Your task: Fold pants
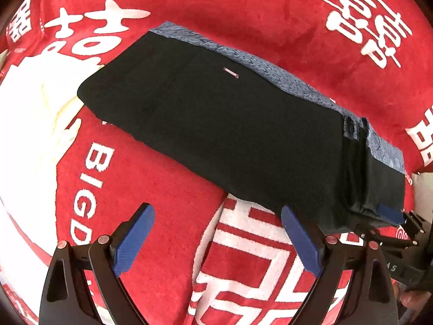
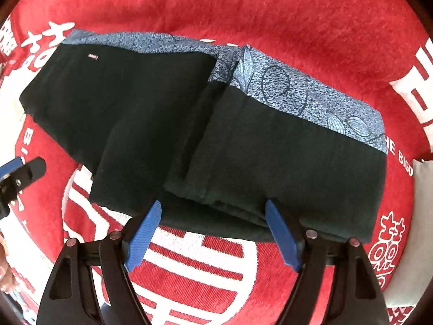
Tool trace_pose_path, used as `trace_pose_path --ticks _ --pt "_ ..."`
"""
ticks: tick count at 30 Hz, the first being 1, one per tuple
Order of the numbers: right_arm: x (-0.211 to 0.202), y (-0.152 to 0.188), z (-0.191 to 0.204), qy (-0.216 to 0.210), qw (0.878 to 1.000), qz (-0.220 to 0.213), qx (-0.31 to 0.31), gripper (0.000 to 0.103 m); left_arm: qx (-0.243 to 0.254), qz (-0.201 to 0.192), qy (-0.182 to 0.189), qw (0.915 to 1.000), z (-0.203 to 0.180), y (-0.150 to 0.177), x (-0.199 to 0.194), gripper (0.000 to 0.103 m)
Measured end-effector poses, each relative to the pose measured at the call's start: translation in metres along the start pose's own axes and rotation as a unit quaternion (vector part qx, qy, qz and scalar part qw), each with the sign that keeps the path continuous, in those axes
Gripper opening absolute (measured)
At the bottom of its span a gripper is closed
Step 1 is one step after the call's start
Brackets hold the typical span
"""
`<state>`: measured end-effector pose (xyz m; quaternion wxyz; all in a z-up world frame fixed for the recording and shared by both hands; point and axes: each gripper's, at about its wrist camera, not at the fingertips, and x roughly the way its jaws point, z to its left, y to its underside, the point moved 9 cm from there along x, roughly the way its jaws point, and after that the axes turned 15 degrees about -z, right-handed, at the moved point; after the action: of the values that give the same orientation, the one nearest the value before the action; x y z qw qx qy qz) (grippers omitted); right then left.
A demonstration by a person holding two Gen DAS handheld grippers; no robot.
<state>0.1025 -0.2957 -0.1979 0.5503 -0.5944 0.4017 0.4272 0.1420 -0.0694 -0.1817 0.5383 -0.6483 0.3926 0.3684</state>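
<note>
The black pants (image 1: 216, 124) lie folded on a red blanket (image 1: 270, 13), with a blue patterned band (image 1: 270, 67) along their far edge. My left gripper (image 1: 216, 211) is open at their near edge: its right fingertip (image 1: 288, 214) overlaps the black cloth, its left one is over the blanket. In the right wrist view the pants (image 2: 270, 157) show a folded layer with a crease down the middle. My right gripper (image 2: 213, 207) stands open, both tips at the near folded edge, the pads not pressing. It also shows as the right gripper (image 1: 397, 219) at the pants' right corner.
The red blanket (image 2: 243, 8) carries big white characters and lettering. A large white patch (image 1: 27, 108) lies to the left. A pale object (image 2: 422, 189) sits at the right edge. The left gripper (image 2: 16, 170) shows at the left border, with part of a hand (image 2: 4, 270) below it.
</note>
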Motion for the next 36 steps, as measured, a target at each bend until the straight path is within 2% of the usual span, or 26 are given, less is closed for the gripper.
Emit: trace_pose_path --ticks 5,8,11,13,17,20,22,28,33,36 --pt "-0.001 0.004 0.010 0.015 1.000 0.005 -0.026 0.084 -0.020 -0.010 -0.003 0.9997 0.017 -0.008 0.000 0.095" --pt "-0.010 0.008 0.023 -0.013 1.000 0.001 -0.014 0.085 -0.044 -0.025 -0.008 0.9987 0.035 -0.015 -0.002 0.095" --pt "-0.029 -0.006 0.025 0.014 0.998 -0.056 -0.030 0.085 -0.073 -0.041 0.001 0.9965 0.055 -0.025 -0.005 0.095" --pt "-0.032 -0.013 0.026 0.020 0.997 -0.074 -0.031 0.085 -0.101 -0.058 0.008 0.9932 0.072 -0.034 -0.005 0.095" --pt "-0.012 -0.014 0.026 0.005 0.998 -0.053 -0.013 0.085 -0.171 -0.087 0.049 0.9802 0.100 -0.051 0.000 0.095" --pt "0.002 -0.009 0.023 -0.001 0.999 -0.038 0.000 0.085 -0.229 -0.093 0.096 0.9643 0.112 -0.056 0.013 0.095" --pt "0.002 -0.004 0.023 0.002 0.999 -0.044 -0.002 0.085 -0.256 -0.090 0.122 0.9546 0.115 -0.057 0.024 0.095" --pt "0.013 -0.003 0.026 0.007 0.999 -0.048 -0.008 0.085 -0.300 -0.088 0.190 0.9307 0.109 -0.060 0.043 0.095" --pt "0.012 -0.001 0.026 0.007 0.999 -0.048 -0.010 0.086 -0.297 -0.099 0.219 0.9242 0.098 -0.071 0.051 0.095" --pt "0.012 -0.003 0.024 0.006 0.999 -0.049 -0.011 0.086 -0.305 -0.108 0.222 0.9198 0.095 -0.080 0.056 0.095"
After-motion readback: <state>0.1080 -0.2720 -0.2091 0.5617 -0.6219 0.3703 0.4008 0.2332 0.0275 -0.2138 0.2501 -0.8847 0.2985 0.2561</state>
